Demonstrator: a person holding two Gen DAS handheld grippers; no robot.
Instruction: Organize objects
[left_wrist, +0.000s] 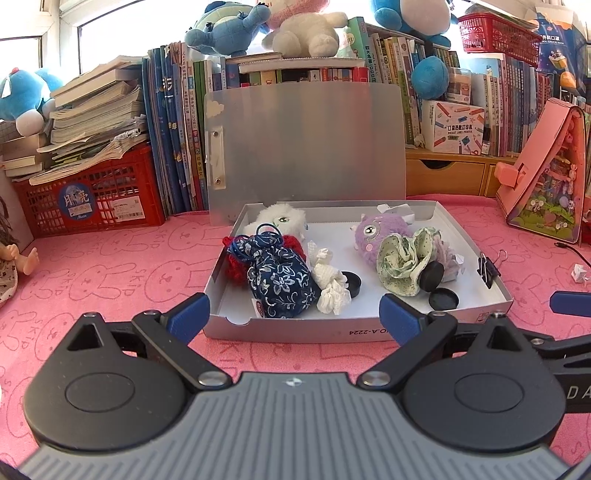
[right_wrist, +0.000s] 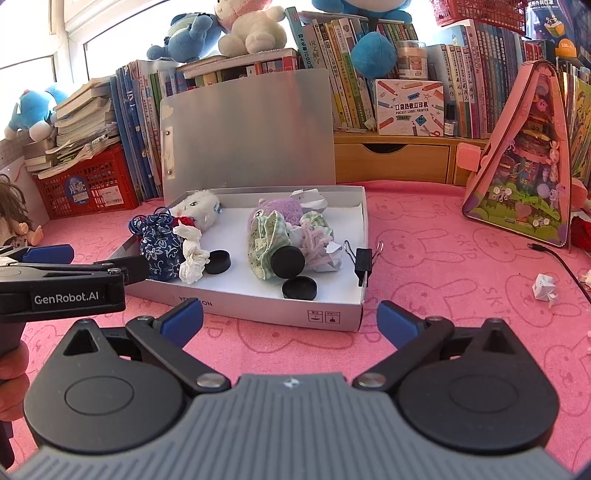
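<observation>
A shallow white box (left_wrist: 491, 295) sits open on a pink tabletop (left_wrist: 110, 266) printed with rabbits, its long side running left to right and its grey lid (left_wrist: 306, 147) standing upright at the back edge. From left to right inside it lie a dark blue flowered pouch (left_wrist: 280, 280) partly over a red knitted piece (left_wrist: 232, 266), a white plush toy (left_wrist: 284, 219) behind them, crumpled white tissue (left_wrist: 328, 277), a black round cap (left_wrist: 352, 283), a purple plush toy (left_wrist: 376, 236), a green dotted cloth (left_wrist: 402, 262) and two more black caps. A black binder clip (left_wrist: 487, 267) grips the box's right wall. The left claw (left_wrist: 293, 314) is spread wide and empty, angled down at the box's near edge. The right claw (right_wrist: 290, 319), beside it, is also wide and empty, aimed at the near right corner. Behind, books (left_wrist: 177, 129), a red crate (left_wrist: 92, 195) and stuffed animals (left_wrist: 303, 29) crowd a sunlit window.
</observation>
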